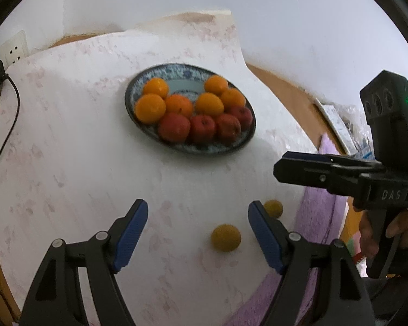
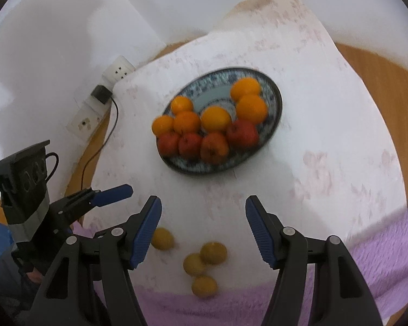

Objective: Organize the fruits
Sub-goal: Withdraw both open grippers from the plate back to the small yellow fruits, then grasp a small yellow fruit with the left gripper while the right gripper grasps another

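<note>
A blue patterned plate (image 1: pixel 160 72) (image 2: pixel 274 92) on the white cloth holds several oranges (image 1: pixel 150 108) (image 2: pixel 215 118) at the back and several red apples (image 1: pixel 174 127) (image 2: pixel 242 133) in a front row. Several small yellow-green fruits (image 1: pixel 225 237) (image 2: pixel 213 252) lie loose on the cloth nearer me. My left gripper (image 1: pixel 198 233) is open and empty, above the cloth with one yellow fruit just inside its right finger. My right gripper (image 2: pixel 203 233) is open and empty above the loose fruits. It also shows at the right of the left wrist view (image 1: pixel 278 168), jaws near together.
A round wooden table (image 2: pixel 380 76) carries the white cloth (image 1: pixel 68 135) and a purple towel (image 2: pixel 380 233) at the near edge. A wall socket with a black charger and cable (image 2: pixel 102 93) sits at the left. Packets lie at the table's right (image 1: pixel 337 119).
</note>
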The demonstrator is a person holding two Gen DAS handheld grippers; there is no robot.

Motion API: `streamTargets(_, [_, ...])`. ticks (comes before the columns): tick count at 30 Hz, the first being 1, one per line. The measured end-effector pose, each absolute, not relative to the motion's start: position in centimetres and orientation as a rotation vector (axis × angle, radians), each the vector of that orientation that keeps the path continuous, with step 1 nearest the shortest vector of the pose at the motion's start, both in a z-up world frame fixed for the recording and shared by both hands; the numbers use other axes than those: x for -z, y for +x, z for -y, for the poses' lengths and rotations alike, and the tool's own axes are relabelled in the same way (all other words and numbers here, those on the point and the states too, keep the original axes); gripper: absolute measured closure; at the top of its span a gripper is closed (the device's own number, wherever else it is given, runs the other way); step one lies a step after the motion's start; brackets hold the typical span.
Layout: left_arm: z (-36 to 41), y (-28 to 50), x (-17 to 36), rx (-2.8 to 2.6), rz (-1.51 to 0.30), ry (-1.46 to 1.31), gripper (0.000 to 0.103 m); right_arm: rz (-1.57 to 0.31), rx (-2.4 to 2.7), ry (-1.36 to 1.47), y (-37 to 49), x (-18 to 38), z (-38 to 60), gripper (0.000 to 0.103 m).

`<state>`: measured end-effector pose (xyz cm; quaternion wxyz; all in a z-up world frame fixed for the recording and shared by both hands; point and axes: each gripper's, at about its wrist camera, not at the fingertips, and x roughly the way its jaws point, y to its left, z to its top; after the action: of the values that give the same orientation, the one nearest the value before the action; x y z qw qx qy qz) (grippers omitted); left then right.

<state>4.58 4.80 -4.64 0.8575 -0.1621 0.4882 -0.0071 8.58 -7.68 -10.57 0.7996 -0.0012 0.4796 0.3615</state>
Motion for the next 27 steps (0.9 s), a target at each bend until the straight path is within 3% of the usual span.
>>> streamTargets(7, [-3.9,3.9,5.3,0.049,-1.046,-0.343,0.025,-1.066,-0.748,-0.002,7.7,12.2,8.6,0.037])
streamTargets(9, [-3.5,3.8,5.4,0.061,-1.047,-0.341,0.029,-1.077,-0.745,0.001,7.6,12.4,8.8,0.038])
streamTargets(12, [-3.0,3.8,5.5,0.074,-1.056,-0.333,0.038,-1.086,-0.752,-0.004,7.2,12.7,8.9,0.054])
streamTargets(13, [-2.9,3.8,5.6,0.076,-1.059,-0.332,0.045,-1.088,-0.752,-0.011,7.1,12.7,8.8,0.061])
streamTargets(16, [-2.5,3.9,5.9,0.076,-1.068,-0.324,0.064,-1.103,-0.768,-0.003,7.0,13.0,8.6,0.066])
streamTargets(27, [-2.1,4.0,6.1,0.104,-1.072,-0.327,0.075,-1.140,-0.773,0.039,7.4,13.9,8.8,0.071])
